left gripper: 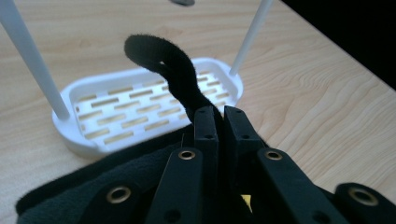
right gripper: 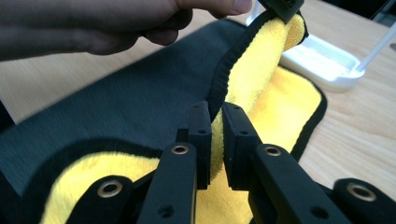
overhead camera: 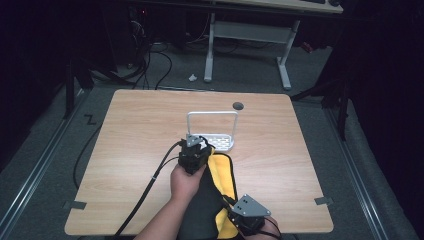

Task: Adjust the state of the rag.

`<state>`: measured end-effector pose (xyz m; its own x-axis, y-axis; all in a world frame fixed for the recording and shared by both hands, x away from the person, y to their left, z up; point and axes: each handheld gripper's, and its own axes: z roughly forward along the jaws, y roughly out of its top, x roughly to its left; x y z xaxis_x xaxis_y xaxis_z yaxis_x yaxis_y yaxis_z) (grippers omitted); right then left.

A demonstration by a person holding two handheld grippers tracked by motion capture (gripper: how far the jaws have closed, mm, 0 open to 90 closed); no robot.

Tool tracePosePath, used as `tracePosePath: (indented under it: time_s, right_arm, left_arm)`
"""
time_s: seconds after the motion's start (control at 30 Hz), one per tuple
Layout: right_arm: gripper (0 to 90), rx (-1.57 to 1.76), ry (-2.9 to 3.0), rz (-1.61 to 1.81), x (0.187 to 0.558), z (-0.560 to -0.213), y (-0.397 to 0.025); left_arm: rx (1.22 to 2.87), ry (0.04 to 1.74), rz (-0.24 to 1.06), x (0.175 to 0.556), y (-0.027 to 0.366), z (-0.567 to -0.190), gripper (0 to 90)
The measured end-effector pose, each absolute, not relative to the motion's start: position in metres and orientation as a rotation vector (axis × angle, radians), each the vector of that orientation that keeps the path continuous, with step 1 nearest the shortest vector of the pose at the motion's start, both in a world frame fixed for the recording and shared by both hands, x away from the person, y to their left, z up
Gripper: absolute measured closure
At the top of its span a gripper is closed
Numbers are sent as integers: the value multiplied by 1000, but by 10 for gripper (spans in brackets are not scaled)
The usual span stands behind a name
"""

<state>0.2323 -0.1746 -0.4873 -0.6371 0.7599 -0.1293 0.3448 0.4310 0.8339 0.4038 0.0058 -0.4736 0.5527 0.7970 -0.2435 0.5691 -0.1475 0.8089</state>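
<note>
The left gripper (left gripper: 220, 116) has its fingers clamped on the black-edged corner of the yellow cloth (overhead camera: 222, 172), lifted just before the white rack (overhead camera: 212, 130). The right gripper (right gripper: 216, 114) pinches the same cloth's edge nearer the desk's (overhead camera: 140, 125) front.

White drying rack (overhead camera: 212, 131) with tall hoop handle stands just ahead of left gripper (overhead camera: 196, 150), blocking forward path; bare tabletop (overhead camera: 135, 135) open left and right.

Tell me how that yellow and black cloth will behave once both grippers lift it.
The cloth probably hangs floppy: its edge droops between the left gripper and right gripper. Likely light; a pinched corner curls upward. Its fleecy pile should resist slipping.
</note>
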Motion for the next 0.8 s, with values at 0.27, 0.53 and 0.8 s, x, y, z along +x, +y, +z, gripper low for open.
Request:
tracePosePath:
  time_s: [0.27,0.53,0.8]
  right_arm:
    - [829,966,2195,1053,230,-493,-186]
    - [662,1046,2182,1042,229,-502,-203]
    - [650,1096,2125,1047,236,-504,-213]
  left_arm:
    - [1874,1118,227,408,-19,-487,831]
    - [1860,1067,129,406,-41,-500,680]
    - [1886,1053,143,400,-32,-499,599]
